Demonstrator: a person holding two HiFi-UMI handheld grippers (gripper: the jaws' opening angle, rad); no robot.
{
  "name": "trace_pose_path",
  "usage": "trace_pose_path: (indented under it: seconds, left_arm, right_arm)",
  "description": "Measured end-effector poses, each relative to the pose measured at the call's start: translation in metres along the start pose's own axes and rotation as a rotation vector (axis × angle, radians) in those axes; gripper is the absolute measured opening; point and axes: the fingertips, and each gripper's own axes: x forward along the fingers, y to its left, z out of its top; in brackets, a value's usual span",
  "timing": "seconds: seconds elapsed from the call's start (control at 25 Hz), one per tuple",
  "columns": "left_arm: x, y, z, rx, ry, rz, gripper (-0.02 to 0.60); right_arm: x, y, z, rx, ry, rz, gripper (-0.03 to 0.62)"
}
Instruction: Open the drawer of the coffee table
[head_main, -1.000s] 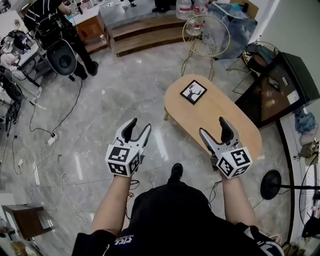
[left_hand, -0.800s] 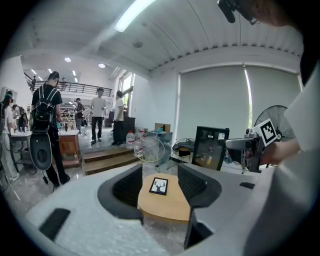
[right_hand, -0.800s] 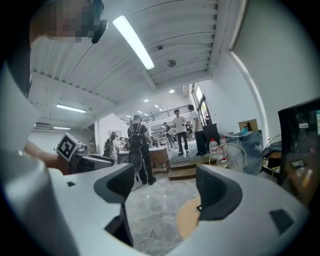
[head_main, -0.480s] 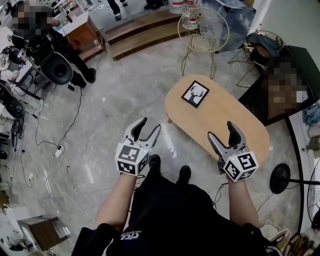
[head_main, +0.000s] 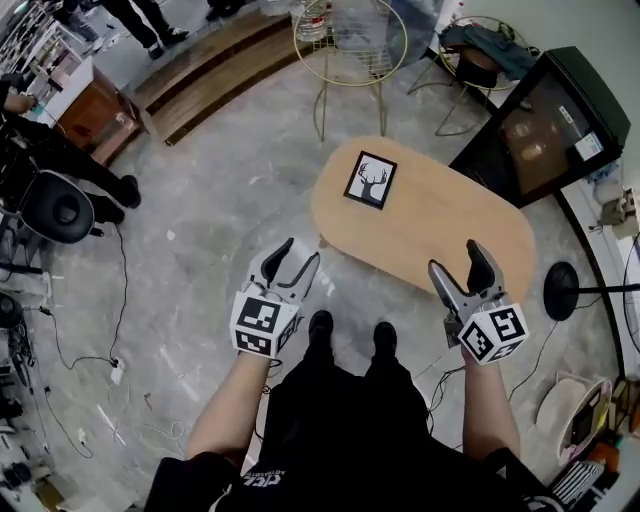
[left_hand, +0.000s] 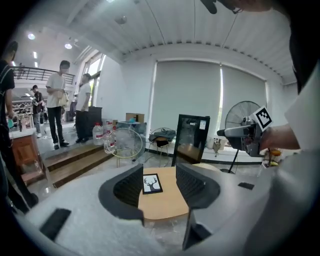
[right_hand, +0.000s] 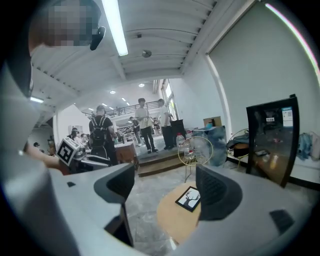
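The oval wooden coffee table stands just ahead of the person's feet, with a framed deer picture on its far left end. No drawer shows in any view. My left gripper hovers over the floor off the table's near left edge; its jaws are closing with nothing between them. My right gripper hangs open and empty over the table's near right edge. The left gripper view looks along the table to the picture. The right gripper view shows the table and picture.
A gold wire chair stands beyond the table, and a black glass-front cabinet to its right. A fan's round base sits by the table's right end. Wooden steps and several people are at the back left, with cables on the floor.
The person has stepped up to the table, which now lies centred ahead of both grippers. Both grippers swung toward it and dipped a little, still empty.
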Motion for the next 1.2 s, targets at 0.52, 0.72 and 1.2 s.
trace_pose_path:
  seconds: [0.52,0.72,1.2]
  left_arm:
    - [0.042,0.015,-0.082,-0.089,0.063,-0.179,0.184]
    - [0.058,-0.018,-0.097,-0.1,0.073,-0.233,0.179]
    - [0.096,-0.064,-0.211,-0.105,0.141,-0.223,0.178]
  right_arm:
    - [-0.006,0.033,-0.073,0.098,0.099,-0.154,0.37]
    - [-0.037,0.026,-0.109,0.128,0.106,-0.174,0.37]
    - [-0.038,-0.003,-0.27,0.2,0.12,-0.107,0.37]
